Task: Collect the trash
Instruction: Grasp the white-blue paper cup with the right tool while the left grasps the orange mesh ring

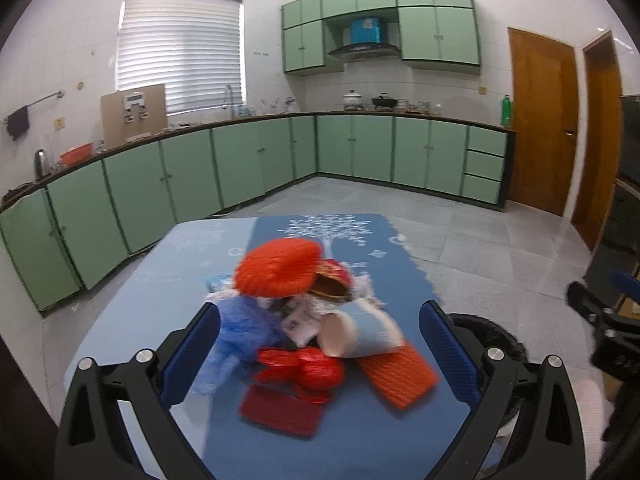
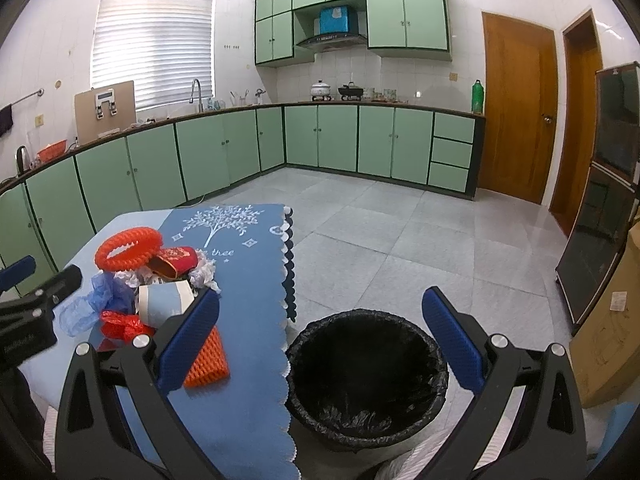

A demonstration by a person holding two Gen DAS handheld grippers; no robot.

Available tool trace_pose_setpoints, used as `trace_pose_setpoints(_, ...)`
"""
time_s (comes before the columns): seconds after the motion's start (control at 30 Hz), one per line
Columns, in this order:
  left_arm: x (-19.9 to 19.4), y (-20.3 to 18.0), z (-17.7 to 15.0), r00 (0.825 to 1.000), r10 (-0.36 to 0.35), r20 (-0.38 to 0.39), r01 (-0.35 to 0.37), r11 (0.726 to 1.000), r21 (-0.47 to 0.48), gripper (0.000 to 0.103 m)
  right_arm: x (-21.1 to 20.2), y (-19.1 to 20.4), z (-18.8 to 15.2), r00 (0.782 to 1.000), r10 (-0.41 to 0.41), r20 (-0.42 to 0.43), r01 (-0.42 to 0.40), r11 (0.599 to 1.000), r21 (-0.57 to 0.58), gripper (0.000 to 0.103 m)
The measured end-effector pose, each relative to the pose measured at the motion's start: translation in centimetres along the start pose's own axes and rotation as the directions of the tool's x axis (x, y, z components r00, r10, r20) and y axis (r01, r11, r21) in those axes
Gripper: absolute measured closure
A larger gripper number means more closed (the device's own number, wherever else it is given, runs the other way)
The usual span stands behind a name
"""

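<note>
Between the wide-spread blue pads of the left gripper [image 1: 320,344], which holds nothing, lies the trash pile [image 1: 316,320] on the blue tablecloth [image 1: 360,432]: a white and pale-blue paper cup [image 1: 362,334] on its side with its mouth toward the left pad, a crumpled blue plastic bag [image 1: 240,332], a knotted shiny red plastic bag [image 1: 304,366], a flat dark-red ribbed piece [image 1: 280,408] nearest the camera, and an orange foam-net sleeve [image 1: 400,376] just right of the cup. Behind them sit an orange foam-net ring [image 1: 278,266], a red packet with gold print [image 1: 332,280] and crumpled white paper [image 2: 204,272]; the print on the packet is too blurred to read. Bare cloth lies near the camera and beyond the pile. Over at the right, the right gripper [image 2: 320,340] also hangs open and empty above the black-lined trash bin [image 2: 368,376], which stands on the grey tiled floor [image 2: 400,240] just beside the cloth's scalloped white edge [image 2: 286,360]. White tree artwork on the cloth carries the word "tree" [image 2: 222,253]. Wide open floor runs to the green cabinets [image 2: 320,136] and wooden doors [image 2: 516,108], with a dark glass-fronted cabinet [image 2: 600,200] at right.
</note>
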State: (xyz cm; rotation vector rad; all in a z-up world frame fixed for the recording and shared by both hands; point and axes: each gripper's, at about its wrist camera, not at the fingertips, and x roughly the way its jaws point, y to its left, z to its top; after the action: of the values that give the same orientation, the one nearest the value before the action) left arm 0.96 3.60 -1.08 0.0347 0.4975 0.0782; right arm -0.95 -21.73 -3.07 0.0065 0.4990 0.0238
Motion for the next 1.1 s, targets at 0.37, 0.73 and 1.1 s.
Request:
trace_pose_setpoints(0.37, 3.0, 7.8, -2.5, 0.981, 0.180, -0.066, -0.184, 0.982, -0.053, 0.006, 4.3, 4.6, -0.8, 0.993, 0.117, -0.035, -0.118, 0.992, -0.036, 0.005)
trace_pose_setpoints(0.73, 5.8, 10.6, -4.0, 0.973, 0.211, -0.098, -0.217, 0.974, -0.060, 0.006, 9.5, 12.0, -1.1, 0.960, 0.255, -0.116, -0.267, 0.958, -0.108, 0.005)
trace_pose_setpoints(1.1, 7.7, 12.7, -5.4, 0.971, 0.197, -0.135, -0.210, 0.974, -0.090, 0.006, 13.3, 14.7, -2.4, 0.937, 0.284, -0.203, -0.310, 0.945, -0.109, 0.011)
